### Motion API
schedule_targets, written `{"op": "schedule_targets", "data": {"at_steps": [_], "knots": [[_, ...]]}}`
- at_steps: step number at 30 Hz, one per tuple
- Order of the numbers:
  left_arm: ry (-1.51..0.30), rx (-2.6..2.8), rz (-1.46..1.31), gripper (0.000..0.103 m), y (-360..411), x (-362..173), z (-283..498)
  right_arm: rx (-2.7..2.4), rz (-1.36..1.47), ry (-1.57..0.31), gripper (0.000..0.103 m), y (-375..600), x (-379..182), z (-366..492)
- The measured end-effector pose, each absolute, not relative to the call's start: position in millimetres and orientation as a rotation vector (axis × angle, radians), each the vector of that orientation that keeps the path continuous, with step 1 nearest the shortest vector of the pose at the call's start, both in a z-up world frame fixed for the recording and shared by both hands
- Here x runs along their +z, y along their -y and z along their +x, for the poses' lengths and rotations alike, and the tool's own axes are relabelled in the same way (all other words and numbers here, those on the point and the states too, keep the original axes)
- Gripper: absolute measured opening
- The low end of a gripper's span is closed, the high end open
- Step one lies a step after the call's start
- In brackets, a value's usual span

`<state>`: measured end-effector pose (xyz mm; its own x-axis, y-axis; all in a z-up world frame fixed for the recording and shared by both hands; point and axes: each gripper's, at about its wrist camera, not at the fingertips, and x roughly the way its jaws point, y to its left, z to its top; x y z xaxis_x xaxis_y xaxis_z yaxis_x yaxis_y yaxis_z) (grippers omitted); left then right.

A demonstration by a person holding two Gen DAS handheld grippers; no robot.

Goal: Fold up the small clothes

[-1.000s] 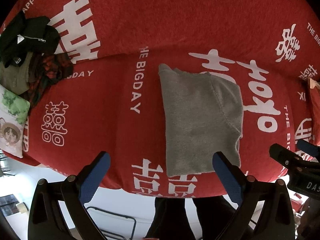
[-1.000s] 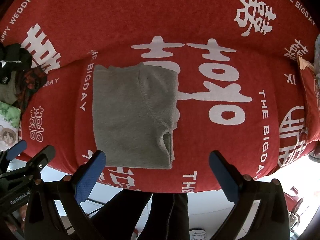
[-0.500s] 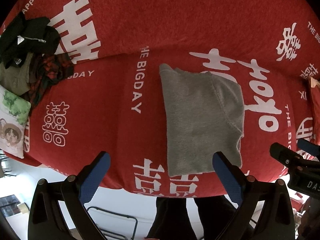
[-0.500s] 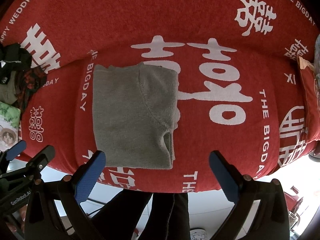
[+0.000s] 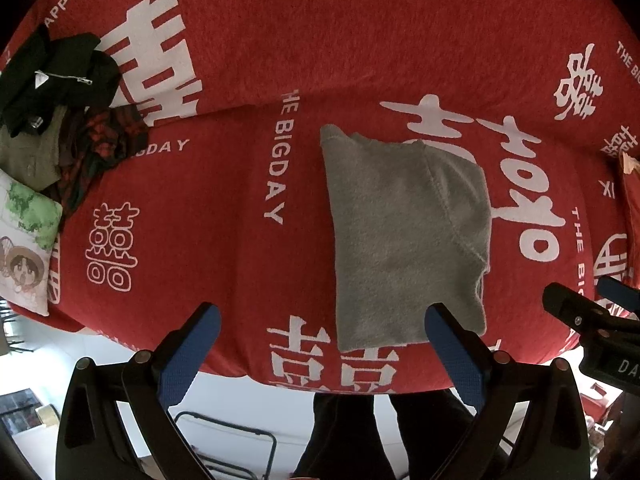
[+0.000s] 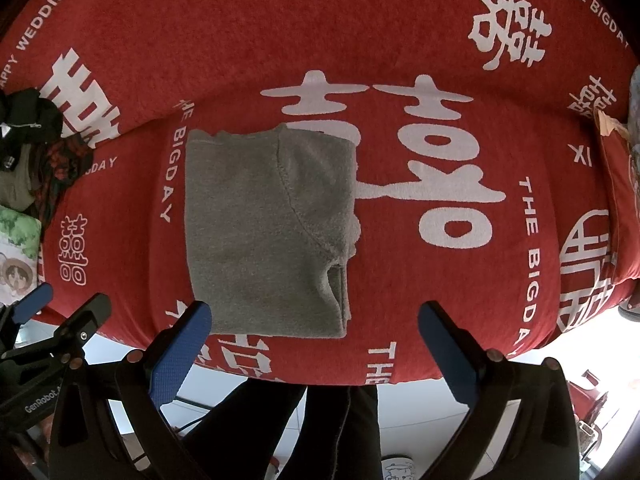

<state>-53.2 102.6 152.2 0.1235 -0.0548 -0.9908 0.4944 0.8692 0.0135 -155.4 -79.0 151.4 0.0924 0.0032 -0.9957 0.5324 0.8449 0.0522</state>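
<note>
A grey garment (image 5: 404,236) lies folded into a rectangle on the red cloth-covered surface (image 5: 280,32); it also shows in the right wrist view (image 6: 268,236). My left gripper (image 5: 320,332) is open and empty, hovering over the near edge, left of the garment. My right gripper (image 6: 314,330) is open and empty, hovering over the near edge just in front of the garment's lower right corner. Neither touches the garment. The right gripper's tips show at the right edge of the left wrist view (image 5: 580,312), the left gripper's at the left edge of the right wrist view (image 6: 60,316).
A pile of dark, olive and plaid clothes (image 5: 60,120) lies at the far left of the red cloth, with a cartoon-print pillow (image 5: 24,248) below it. A red cushion (image 6: 618,184) sits at the right edge. The person's dark legs (image 6: 320,420) stand at the near edge.
Almost nothing has moved. The views shift very slightly; the grey garment stays folded in place and both grippers stay open.
</note>
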Motion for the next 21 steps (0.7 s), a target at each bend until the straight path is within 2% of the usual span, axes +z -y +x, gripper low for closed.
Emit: {"op": "schedule_targets", "data": {"at_steps": [21], "knots": [[-1.395,-0.413,0.401,0.102,-104.5,150.1,-54.2,-0.415,0.464,-1.439,0.103,78.4,148.9,-156.6]]}}
